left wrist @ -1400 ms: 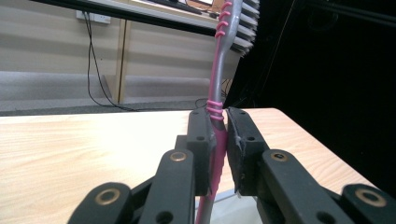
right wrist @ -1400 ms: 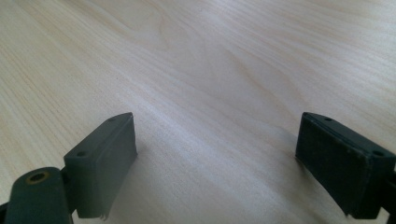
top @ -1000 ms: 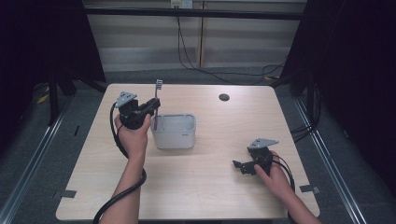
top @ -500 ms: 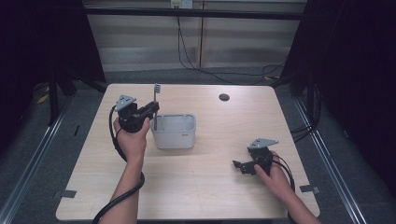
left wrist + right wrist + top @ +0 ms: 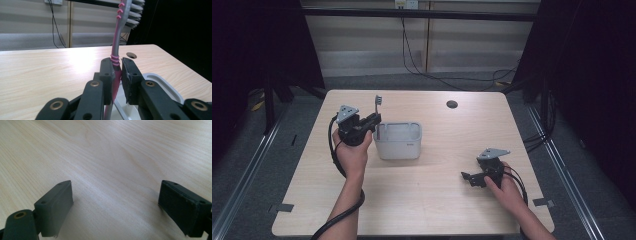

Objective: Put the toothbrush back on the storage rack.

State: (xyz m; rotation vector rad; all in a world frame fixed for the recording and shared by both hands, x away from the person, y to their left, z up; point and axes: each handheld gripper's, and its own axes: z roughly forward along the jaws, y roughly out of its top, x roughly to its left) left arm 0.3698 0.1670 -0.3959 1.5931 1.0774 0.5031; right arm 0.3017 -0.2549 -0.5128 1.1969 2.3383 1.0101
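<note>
1. The left tongs (image 5: 373, 121) are standing at the left end of the white bin (image 5: 398, 141), clamped on the toothbrush (image 5: 377, 111). In the left gripper view the pads are pressing both sides of the pink and grey handle (image 5: 115, 72), just below its ribbed band.

2. The toothbrush is standing nearly upright, bristle head (image 5: 133, 12) uppermost. Its lower end is pointing into the bin at the near left rim (image 5: 160, 82); whether the tip is touching the bin floor cannot be told.

3. Judgement: the step in hand is standing or lowering the toothbrush into the bin. To do it well, the operator should be keeping the handle vertical and inside the wall, so the tip is not catching on the rim.

4. The grip is sitting low on the handle. That leaves a long free length above, so any tilt of the wrist would be swinging the head widely; slow, straight travel is advised.

5. Release should be waiting until the lower end is resting on the bin floor or wall; otherwise the toothbrush may be toppling out onto the counter (image 5: 437, 200).

6. The bin is light-looking and unbraced; side pressure could be sliding it.

7. The right tongs (image 5: 468, 178) are resting low over the counter at the right, well apart from the bin, jaws spread wide with bare wood between them.
</note>
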